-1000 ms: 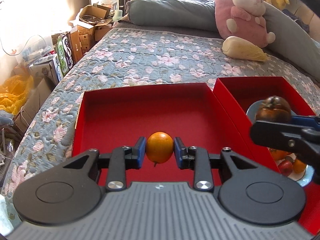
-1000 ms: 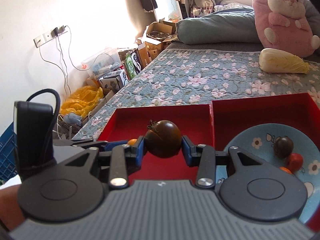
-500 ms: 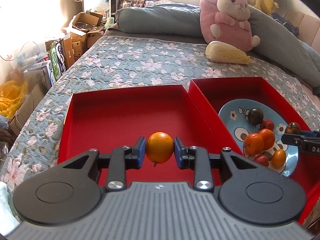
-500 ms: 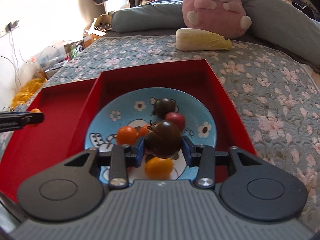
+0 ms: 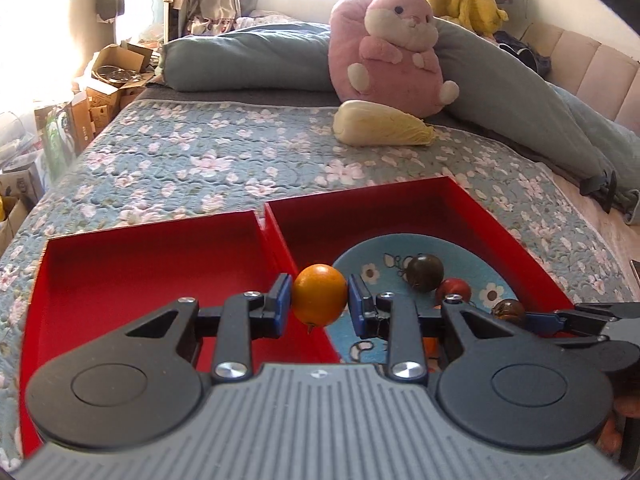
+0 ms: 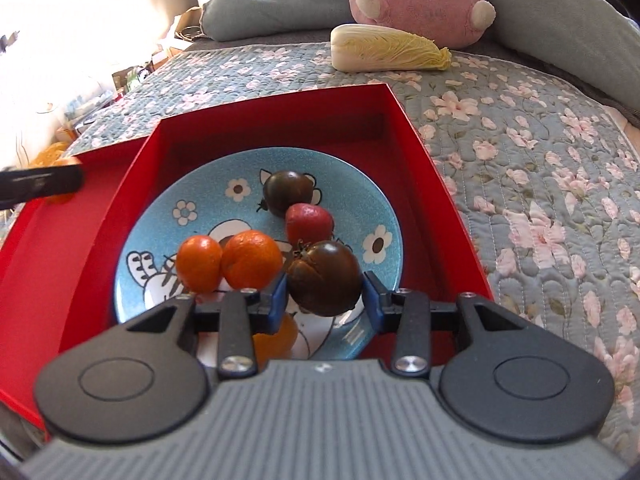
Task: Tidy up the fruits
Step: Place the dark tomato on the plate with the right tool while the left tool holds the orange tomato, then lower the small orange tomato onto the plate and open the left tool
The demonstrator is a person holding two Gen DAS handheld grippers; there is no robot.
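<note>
My left gripper [image 5: 319, 305] is shut on an orange fruit [image 5: 319, 299], held over the wall between two red trays [image 5: 120, 264]. My right gripper [image 6: 325, 293] is shut on a dark brown tomato [image 6: 325, 277] low over the blue flowered plate [image 6: 208, 208] in the right red tray [image 6: 416, 152]. The plate holds another dark tomato [image 6: 287, 191], a red tomato [image 6: 308, 224], two tangerines [image 6: 250, 258] and a yellow-orange fruit [image 6: 276, 340] under my fingers. The right gripper also shows at the right of the left wrist view [image 5: 516, 314].
The trays sit on a flowered quilt [image 5: 208, 160] on a bed. A napa cabbage [image 5: 380, 125] and a pink plush toy [image 5: 394, 52] lie beyond them, with grey pillows [image 5: 248, 60] behind. Cardboard boxes [image 5: 108, 92] stand off the bed's left side.
My left gripper has swung right with the orange, from over the left tray to the dividing wall. My right gripper has moved right and down over the plate with the dark tomato.
</note>
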